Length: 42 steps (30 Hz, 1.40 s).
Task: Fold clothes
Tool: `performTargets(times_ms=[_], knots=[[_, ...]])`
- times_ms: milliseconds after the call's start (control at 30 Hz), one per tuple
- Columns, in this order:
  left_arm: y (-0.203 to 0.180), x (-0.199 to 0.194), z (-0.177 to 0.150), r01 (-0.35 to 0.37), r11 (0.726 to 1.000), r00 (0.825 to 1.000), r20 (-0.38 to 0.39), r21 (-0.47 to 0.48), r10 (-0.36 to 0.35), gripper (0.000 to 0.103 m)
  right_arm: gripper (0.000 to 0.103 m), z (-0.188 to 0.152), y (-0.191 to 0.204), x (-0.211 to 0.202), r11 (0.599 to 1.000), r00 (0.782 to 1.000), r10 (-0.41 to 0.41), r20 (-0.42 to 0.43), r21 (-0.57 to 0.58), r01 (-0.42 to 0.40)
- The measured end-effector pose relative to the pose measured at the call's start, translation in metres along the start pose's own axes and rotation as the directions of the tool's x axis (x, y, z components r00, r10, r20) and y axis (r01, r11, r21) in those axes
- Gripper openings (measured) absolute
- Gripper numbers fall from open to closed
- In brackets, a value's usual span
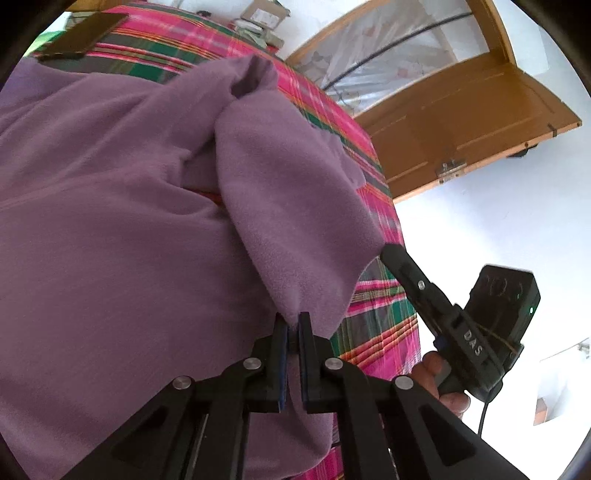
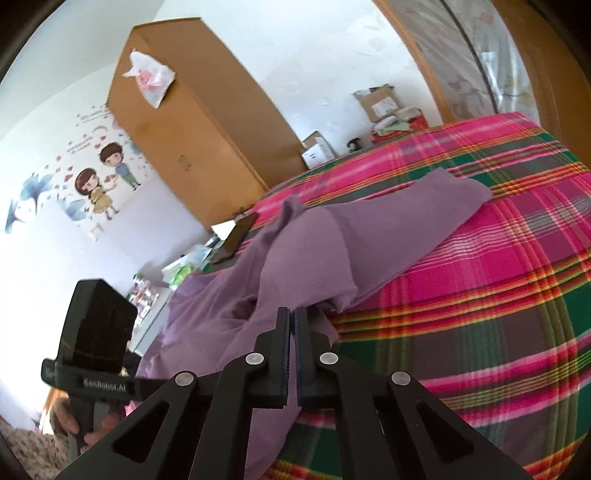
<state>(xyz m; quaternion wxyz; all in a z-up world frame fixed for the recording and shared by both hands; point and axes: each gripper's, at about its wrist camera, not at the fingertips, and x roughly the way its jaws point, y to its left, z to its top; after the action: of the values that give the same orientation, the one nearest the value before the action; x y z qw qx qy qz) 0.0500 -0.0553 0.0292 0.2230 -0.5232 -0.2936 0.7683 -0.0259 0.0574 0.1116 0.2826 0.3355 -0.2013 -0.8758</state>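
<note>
2 hand-held grippers are clamped on the same purple garment (image 1: 129, 221), and both are mine. My left hand-held gripper (image 1: 293, 325) pinches a hanging edge of it at about 6 o'clock in the left wrist view, jaws closed with cloth between the pads. My right hand-held gripper (image 2: 292, 321) bites another fold of it at 6 o'clock in its own view, jaws nearly together on the fabric.

The garment lies spread on the bed (image 2: 480, 295), over a pink and green plaid cover. From the right wrist view 1 long part runs away toward 1 o'clock and rests flat on the cover, while the bulk bunches toward 9 o'clock near the bed's edge. From the left wrist view a doubled flap rises toward 12 o'clock, lifted off the rest.

It looks like fleece: soft, light, limp, with a napped face that should grip the pads rather than slide. I judge it will sag and drape wherever unsupported, so holds belong on hems or corners, taken well apart to keep an edge taut. Pinching a single layer matters; here I cannot tell how many layers each pad has.

A dark flat thing (image 1: 85, 35), perhaps a phone, lies on the bed at 11 o'clock, apart from the cloth.
</note>
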Motion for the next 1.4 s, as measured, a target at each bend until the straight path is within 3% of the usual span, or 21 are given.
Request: performTargets(times_ms=[200,500,967,1200,1267,1400], knots=[[0.015,-0.024,-0.005,0.001,0.999,0.998,0.07,-0.042,0.002,0.005,0.0,-0.003,0.016,0.002,0.998,0.999,0.037,-0.016,-0.046,-0.038],[0.04,-0.053,-0.003,0.023,0.994,0.988,0.153,-0.104,-0.007,0.005,0.004,-0.013,-0.011,0.015,0.998,0.997,0.002,-0.08,0.055,0.002],[0.088,-0.109,0.0,0.044,0.977,0.949,0.314,-0.21,0.024,0.005,0.009,0.001,-0.026,0.042,0.992,0.993,0.012,-0.116,0.128,0.003],[0.096,-0.103,0.009,0.02,0.972,0.949,0.312,-0.232,0.055,0.005,0.013,-0.001,-0.047,0.058,0.967,0.988,0.057,-0.143,0.254,-0.019],[0.097,-0.101,0.01,0.018,0.971,0.949,0.311,-0.237,0.058,0.005,0.023,-0.001,-0.054,0.059,0.952,0.986,0.1,-0.131,0.301,-0.056],[0.1,-0.101,0.013,0.02,0.969,0.949,0.31,-0.245,0.059,0.005,0.027,0.003,-0.068,0.06,0.921,0.986,0.136,-0.097,0.38,-0.09]])
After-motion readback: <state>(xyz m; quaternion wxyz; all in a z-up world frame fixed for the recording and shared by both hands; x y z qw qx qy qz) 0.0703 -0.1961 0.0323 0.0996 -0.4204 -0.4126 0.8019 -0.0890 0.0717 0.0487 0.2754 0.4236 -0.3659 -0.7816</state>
